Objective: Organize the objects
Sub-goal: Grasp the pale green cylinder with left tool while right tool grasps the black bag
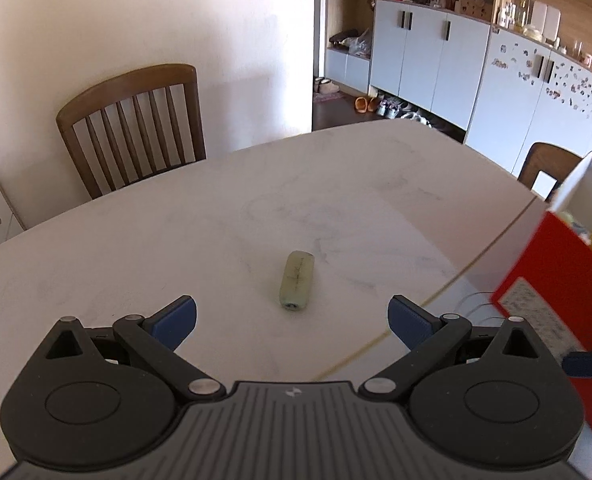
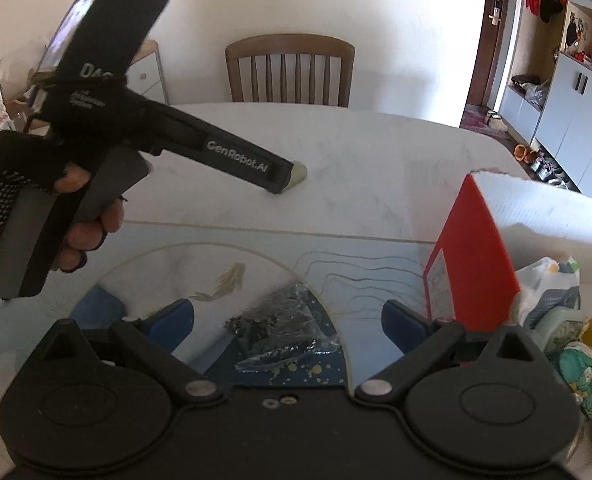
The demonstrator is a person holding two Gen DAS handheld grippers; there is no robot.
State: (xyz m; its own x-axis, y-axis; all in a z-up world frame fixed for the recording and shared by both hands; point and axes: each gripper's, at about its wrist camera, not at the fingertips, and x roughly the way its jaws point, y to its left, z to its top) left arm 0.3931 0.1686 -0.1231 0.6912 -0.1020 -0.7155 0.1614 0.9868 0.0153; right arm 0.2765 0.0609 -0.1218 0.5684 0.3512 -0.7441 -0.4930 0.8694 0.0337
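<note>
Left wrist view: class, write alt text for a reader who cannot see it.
The open left gripper hovers over a pale green cylinder lying on a white marble table. A red box stands at the right, a wooden chair behind.

Left black two-finger gripper (image 1: pixel 292 316) held level, blue-padded jaws spread wide. Gloved left hand (image 2: pixel 56 200) wraps its grip. Right black gripper (image 2: pixel 288 328) likewise agape.

Lighting: bright, soft daylight; white table (image 1: pixel 216 208) evenly lit, mildly washed out beyond the pale cylinder (image 1: pixel 297 281), which casts only a faint shadow.
Shadows: diffuse dark patch beside the red box (image 1: pixel 551 280).
Blur: box edges smeared in both views; handheld device (image 2: pixel 108 92) near the lens soft.
Distortion: strong fisheye bowing at cabinets (image 1: pixel 427 52) and table rim.
Corners: dark vignette.
</note>
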